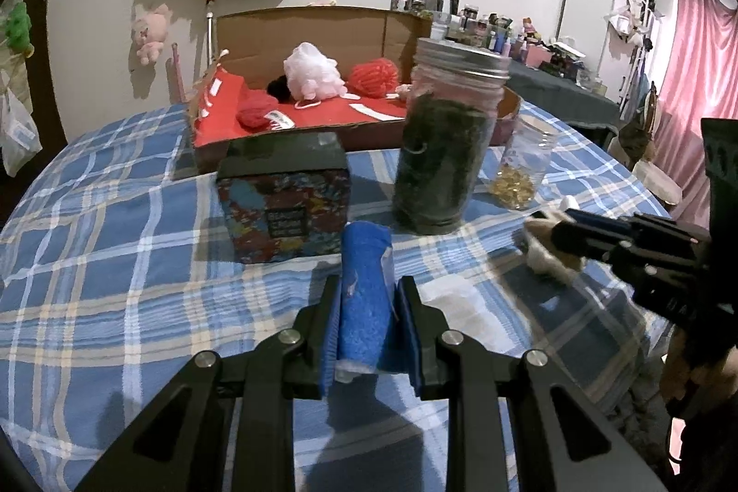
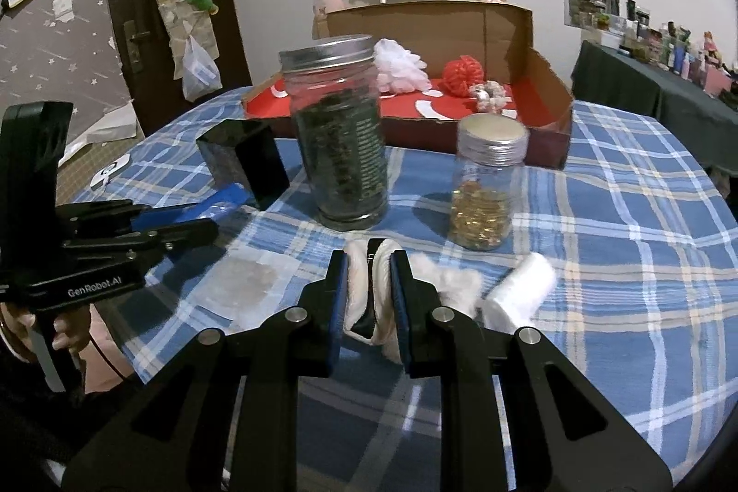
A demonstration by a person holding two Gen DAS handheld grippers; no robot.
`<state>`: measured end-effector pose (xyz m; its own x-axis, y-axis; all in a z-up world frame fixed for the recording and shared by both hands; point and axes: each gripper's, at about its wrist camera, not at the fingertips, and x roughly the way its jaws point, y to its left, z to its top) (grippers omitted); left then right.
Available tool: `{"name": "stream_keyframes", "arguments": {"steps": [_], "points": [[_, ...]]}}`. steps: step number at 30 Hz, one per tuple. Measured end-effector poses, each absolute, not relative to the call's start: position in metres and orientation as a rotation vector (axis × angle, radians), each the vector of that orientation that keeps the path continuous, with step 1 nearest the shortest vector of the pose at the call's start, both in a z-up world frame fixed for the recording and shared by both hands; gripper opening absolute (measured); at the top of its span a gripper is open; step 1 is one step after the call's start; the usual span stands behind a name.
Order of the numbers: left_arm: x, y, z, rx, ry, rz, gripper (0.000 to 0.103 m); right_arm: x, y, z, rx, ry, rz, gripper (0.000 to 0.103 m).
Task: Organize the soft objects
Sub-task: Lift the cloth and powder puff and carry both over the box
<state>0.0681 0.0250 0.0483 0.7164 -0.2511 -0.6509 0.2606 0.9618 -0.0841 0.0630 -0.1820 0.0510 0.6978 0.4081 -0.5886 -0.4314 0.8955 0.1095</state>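
My left gripper (image 1: 369, 289) is shut on a rolled blue towel (image 1: 364, 284) just above the checked tablecloth; it also shows in the right wrist view (image 2: 184, 222). My right gripper (image 2: 366, 266) is shut on a white fluffy plush toy (image 2: 376, 293); it also shows in the left wrist view (image 1: 560, 222) holding the toy (image 1: 546, 257). A cardboard box with red lining (image 1: 323, 118) stands at the back holding a white bath pouf (image 1: 309, 70), red yarn balls (image 1: 372, 77) and a small plush (image 2: 489, 95).
A tall jar of dark leaves (image 1: 443, 141) and a small jar with gold bits (image 2: 484, 187) stand mid-table. A patterned black-lidded box (image 1: 283, 197) sits left of the tall jar. A white roll (image 2: 521, 291) lies right of my right gripper.
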Motion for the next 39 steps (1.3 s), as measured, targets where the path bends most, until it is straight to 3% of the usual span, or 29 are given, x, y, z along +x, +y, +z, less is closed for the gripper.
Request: {"name": "stream_keyframes", "arguments": {"steps": [23, 39], "points": [[0.081, 0.092, 0.046, -0.033, 0.769, -0.138, 0.025, 0.085, -0.247, 0.069, 0.011, 0.661, 0.343, 0.018], [0.136, 0.125, 0.059, -0.011, 0.762, -0.209, 0.025, 0.14, -0.274, 0.073, 0.044, 0.72, 0.339, 0.018]]}}
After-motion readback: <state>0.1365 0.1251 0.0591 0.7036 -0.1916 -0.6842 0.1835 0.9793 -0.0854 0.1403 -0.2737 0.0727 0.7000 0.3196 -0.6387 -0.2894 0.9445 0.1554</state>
